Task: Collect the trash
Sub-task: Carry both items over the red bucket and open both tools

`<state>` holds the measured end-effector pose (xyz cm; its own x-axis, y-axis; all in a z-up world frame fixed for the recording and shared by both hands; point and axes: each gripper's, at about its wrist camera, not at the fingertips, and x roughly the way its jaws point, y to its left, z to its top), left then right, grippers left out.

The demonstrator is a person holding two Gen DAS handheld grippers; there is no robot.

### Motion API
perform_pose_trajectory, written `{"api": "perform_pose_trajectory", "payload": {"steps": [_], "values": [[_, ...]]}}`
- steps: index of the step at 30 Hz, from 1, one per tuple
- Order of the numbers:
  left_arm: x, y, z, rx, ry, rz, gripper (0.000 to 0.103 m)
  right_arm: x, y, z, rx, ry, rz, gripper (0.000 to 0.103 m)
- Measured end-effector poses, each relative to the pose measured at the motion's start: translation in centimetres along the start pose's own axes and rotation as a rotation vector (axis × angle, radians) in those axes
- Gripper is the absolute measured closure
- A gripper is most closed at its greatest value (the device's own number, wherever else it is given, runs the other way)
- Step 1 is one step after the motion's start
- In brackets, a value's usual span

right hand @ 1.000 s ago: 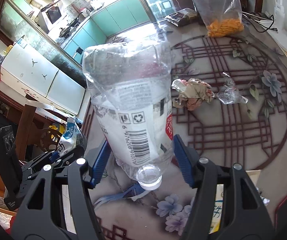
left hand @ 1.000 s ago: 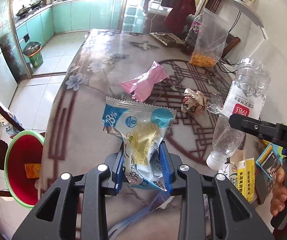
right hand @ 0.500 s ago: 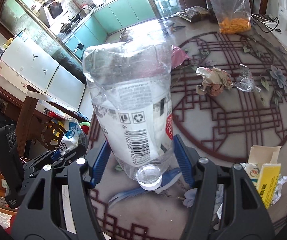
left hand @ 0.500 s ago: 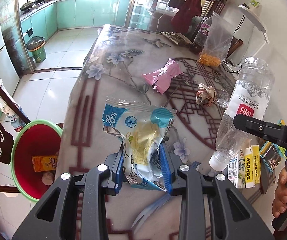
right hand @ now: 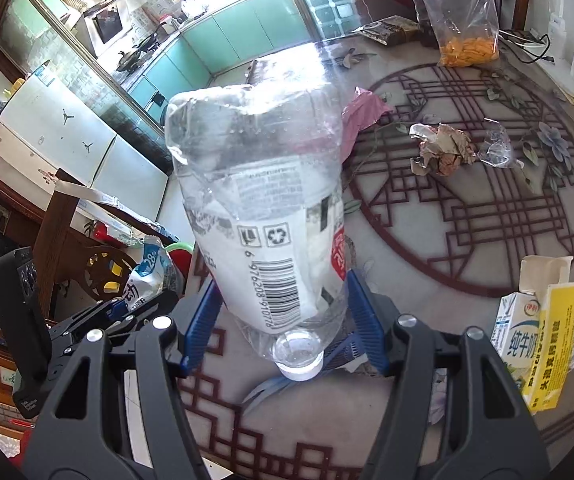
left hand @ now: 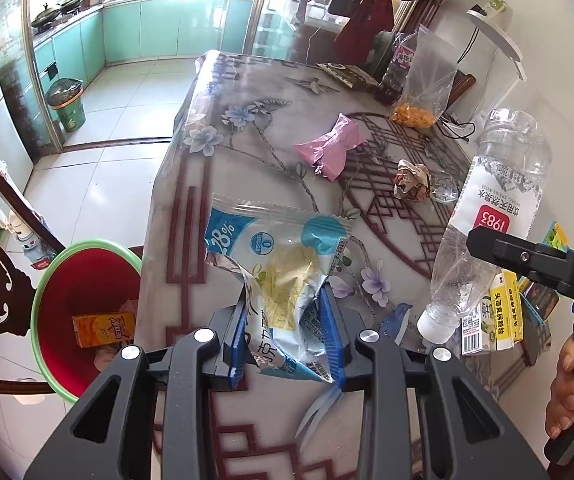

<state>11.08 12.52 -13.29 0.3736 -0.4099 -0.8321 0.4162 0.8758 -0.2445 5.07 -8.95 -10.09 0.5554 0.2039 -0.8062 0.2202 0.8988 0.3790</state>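
Snack wrapper (left hand: 283,276), crinkled foil-plastic, clamped in left gripper (left hand: 285,320) above the table edge.
Plastic bottle (right hand: 263,216), clear, dented, cap down, pinched by right gripper (right hand: 283,324); red bin (left hand: 83,300) on the floor beside the table.

I count one snack wrapper (left hand: 283,276), one plastic bottle (right hand: 263,216) and one pink wrapper (left hand: 329,150). One crumpled paper (left hand: 411,180). Two cartons (right hand: 535,332), one red bin (left hand: 83,300).

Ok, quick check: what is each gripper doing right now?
Left gripper: closed on the snack wrapper.
Right gripper: closed on the plastic bottle, cap toward the camera.
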Motion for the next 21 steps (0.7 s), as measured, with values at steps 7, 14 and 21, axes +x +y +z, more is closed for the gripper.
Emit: {"api": "perform_pose_trajectory", "payload": {"steps": [7, 14, 21], "values": [[-1.1, 2.4, -0.9, -0.026, -0.007, 0.016, 0.073, 1.2, 1.7, -1.1, 0.001, 0.016, 0.003, 0.042], [-1.5, 5.9, -2.2, -0.071, 0.006, 0.049, 0.073, 2.4, 4.7, -2.0, -0.033, 0.037, 0.019, 0.042], [-2.3, 9.1, -2.8, -0.118, -0.010, 0.075, 0.073, 3.6, 7.8, -2.5, -0.080, 0.056, 0.035, 0.042]]}}
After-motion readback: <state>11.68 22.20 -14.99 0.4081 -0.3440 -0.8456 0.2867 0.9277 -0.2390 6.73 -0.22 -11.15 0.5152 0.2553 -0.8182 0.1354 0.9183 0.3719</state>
